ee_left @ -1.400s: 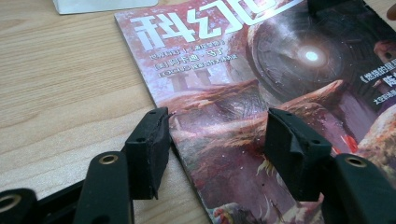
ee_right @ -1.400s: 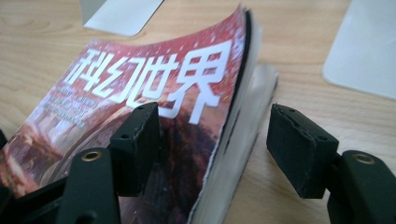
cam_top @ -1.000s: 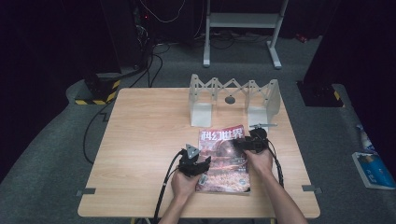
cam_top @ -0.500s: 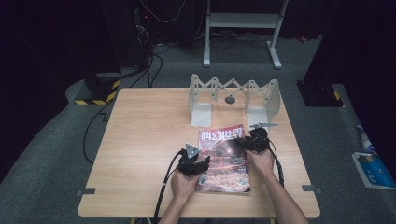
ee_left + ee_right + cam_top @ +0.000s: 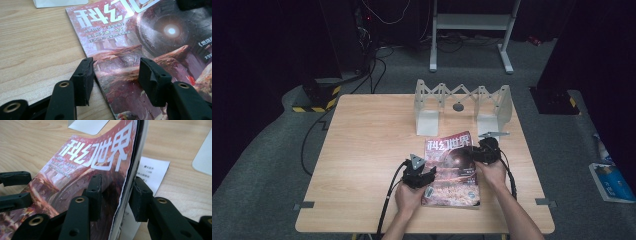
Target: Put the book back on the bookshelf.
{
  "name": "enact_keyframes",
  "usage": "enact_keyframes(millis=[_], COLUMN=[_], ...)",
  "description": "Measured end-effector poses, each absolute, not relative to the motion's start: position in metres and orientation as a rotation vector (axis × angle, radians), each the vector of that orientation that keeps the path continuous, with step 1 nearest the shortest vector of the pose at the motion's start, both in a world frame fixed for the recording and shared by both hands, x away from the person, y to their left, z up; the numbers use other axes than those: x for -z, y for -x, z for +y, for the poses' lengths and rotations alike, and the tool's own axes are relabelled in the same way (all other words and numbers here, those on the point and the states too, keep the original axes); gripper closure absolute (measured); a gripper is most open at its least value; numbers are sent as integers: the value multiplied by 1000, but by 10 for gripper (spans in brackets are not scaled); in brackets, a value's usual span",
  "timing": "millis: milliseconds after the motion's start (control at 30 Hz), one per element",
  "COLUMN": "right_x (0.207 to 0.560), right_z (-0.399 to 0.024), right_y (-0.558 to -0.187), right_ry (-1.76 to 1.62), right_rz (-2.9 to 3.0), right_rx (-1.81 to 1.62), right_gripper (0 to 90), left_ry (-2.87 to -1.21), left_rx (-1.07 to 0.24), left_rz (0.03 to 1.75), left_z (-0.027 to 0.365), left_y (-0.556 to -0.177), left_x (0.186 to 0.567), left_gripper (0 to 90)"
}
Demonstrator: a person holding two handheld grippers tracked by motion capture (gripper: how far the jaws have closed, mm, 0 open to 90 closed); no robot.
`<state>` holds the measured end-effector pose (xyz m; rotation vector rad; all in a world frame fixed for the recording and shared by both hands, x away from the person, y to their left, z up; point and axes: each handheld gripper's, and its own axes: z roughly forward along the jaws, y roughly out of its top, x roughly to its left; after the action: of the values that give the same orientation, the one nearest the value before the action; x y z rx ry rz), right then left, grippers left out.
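A magazine (image 5: 452, 170) with a red cover and large white characters lies on the wooden table (image 5: 367, 145). My left gripper (image 5: 430, 175) sits at its left edge. In the left gripper view the jaws (image 5: 115, 72) straddle that edge of the magazine (image 5: 150, 37), one pad over the wood and one over the cover. They are open and have just been closing. My right gripper (image 5: 472, 155) is at the right edge. In the right gripper view the magazine (image 5: 82, 170) has its page edge lifted between the jaws (image 5: 117, 192), which have just been closing, with gaps still showing.
A white folding rack (image 5: 462, 107) stands at the back of the table, its feet close behind the magazine. A printed paper slip (image 5: 152, 170) lies under the magazine's right edge. A blue book (image 5: 609, 182) lies on the floor to the right.
Both hands stay at the magazine's sides. The right gripper's jaws have narrowed around the raised right edge of the magazine.
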<state>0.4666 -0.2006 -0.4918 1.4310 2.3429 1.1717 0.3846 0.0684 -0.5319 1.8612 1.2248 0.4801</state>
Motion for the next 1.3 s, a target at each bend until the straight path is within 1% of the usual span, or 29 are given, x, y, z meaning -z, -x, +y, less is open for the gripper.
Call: enact_keyframes(millis=[167, 267, 367, 433, 500, 633, 733, 900, 967, 1000, 1033, 1067, 1100, 1133, 1300], right_x=[493, 495, 497, 493, 489, 485, 482, 488, 490, 491, 491, 489, 489, 487, 486], right_z=[-202, -198, -198, -198, -194, -192, -191, -190, -190, -191, -191, -189, -189, -188, -186], right_y=[-468, -469, -470, -466, -463, -463, -469, -470, -472, -473, -473, -471, -471, -469, -468], right_ry=[-1464, -1459, -1474, -1435, -1366, -1340, -1374, -1404, -1431, -1424, -1424, -1406, -1406, -1375, -1330], right_rz=[2380, 2386, 2386, 2375, 2377, 2401, 2448, 2482, 2486, 2487, 2487, 2483, 2483, 2483, 2479], right_rx=[-1173, -1136, -1143, -1178, -1172, -1173, -1172, -1130, -1131, -1140, -1140, -1138, -1138, -1134, -1130], right_gripper=[616, 579, 583, 632, 659, 680, 666, 620, 623, 652, 652, 693, 693, 721, 759], left_ry=[-1859, -1857, -1856, -1856, -1857, -1857, -1855, -1855, -1853, -1853, -1852, -1852, -1851, -1848, -1852], left_rx=[-482, -480, -480, -479, -478, -479, -479, -476, -475, -475, -474, -475, -474, -472, -467], left_rz=[1228, 1229, 1229, 1228, 1228, 1228, 1229, 1231, 1232, 1232, 1232, 1233, 1233, 1233, 1226], left_z=[68, 68, 69, 69, 69, 69, 69, 69, 69, 69, 69, 69, 69, 69, 70], left_y=[-385, -385, -385, -385, -385, -385, -385, -385, -385, -385, -385, -385, -385, -385, -385], left_x=[532, 532, 532, 532, 532, 532, 532, 532, 532, 532, 532, 532, 532, 532, 532], left_gripper=[464, 467, 468, 470, 470, 471, 472, 475, 478, 478, 478, 478, 478, 478, 463])
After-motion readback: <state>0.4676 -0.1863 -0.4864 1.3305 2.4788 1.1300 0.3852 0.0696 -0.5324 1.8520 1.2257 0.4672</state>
